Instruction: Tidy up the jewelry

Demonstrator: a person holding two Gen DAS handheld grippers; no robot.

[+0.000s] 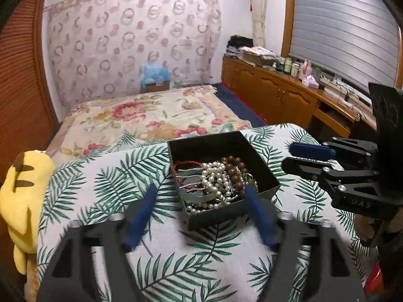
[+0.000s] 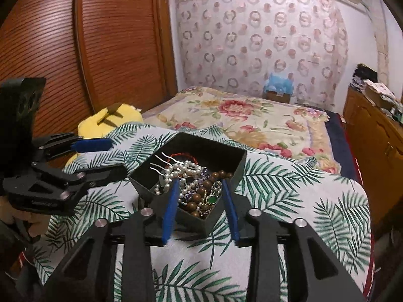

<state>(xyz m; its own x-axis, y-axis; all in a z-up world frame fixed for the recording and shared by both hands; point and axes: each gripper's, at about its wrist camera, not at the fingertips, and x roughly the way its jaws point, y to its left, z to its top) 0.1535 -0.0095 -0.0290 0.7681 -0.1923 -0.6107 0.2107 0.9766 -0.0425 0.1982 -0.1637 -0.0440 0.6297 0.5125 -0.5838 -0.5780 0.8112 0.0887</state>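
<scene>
The left gripper [image 1: 199, 216] stood nearest the camera with its jaws spread wide and nothing between them; its blue pads [image 1: 141, 216] straddled the near corner of the black box [image 1: 267, 191] without touching it. The right gripper [image 2: 201, 209] had its jaws partly apart and empty, poised over the near end of the same box, with no pad seen pressing on anything. The box sat open on a leaf-patterned cloth [image 1: 100, 188]. Inside lay a tangled heap of jewelry: a pearl string [image 1: 214, 176], brown wooden beads [image 1: 233, 167], a red cord bracelet [image 1: 185, 164], silver hairpins [image 2: 161, 159] and a green-stoned piece [image 2: 213, 199]. Nothing lay outside the box on the cloth. A yellow plush toy [image 1: 20, 196] rested at the cloth's left edge. Beyond was a flowered bedspread [image 1: 151, 118], a wooden cabinet [image 1: 272, 88] along the right wall, and a patterned curtain [image 1: 131, 40] at the far end.
</scene>
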